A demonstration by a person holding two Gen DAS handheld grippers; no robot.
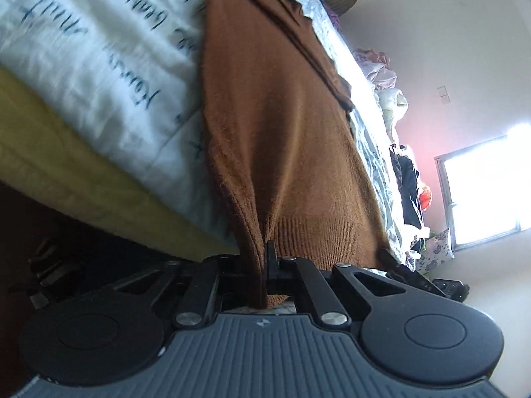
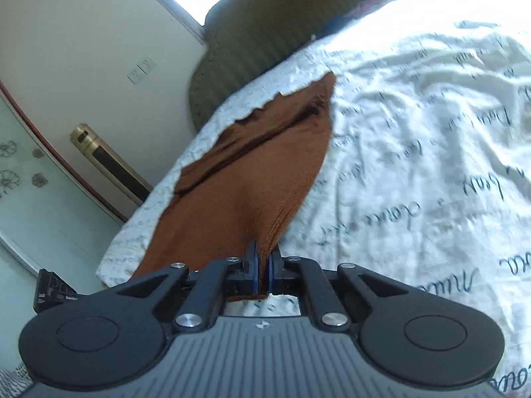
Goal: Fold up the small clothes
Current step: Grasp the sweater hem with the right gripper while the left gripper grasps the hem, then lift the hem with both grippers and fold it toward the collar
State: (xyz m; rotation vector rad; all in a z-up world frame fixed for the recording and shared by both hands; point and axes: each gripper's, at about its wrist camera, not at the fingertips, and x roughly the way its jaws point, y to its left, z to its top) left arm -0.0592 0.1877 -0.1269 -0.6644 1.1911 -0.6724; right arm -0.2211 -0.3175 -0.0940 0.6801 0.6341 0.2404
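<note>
Both my claws, left claw (image 1: 265,265) and right claw (image 2: 262,265), pinch the near hem of the brown sweater (image 1: 282,126) lying lengthwise on the bed (image 2: 415,132); folding barely begun, I judge.

A bed covered by a white quilt (image 2: 415,139) printed with dark handwriting fills the area ahead of both tools. Ahead and left of the right tool, an olive ribbed headboard (image 2: 252,49) stands against a cream wall (image 2: 83,33) bearing two switch plates (image 2: 141,69); a brass-coloured upright unit (image 2: 109,162) stands below. Right of the left tool, a bright window (image 1: 488,192) washes out the wall; piled clothes (image 1: 408,179) line the bed's far edge.
</note>
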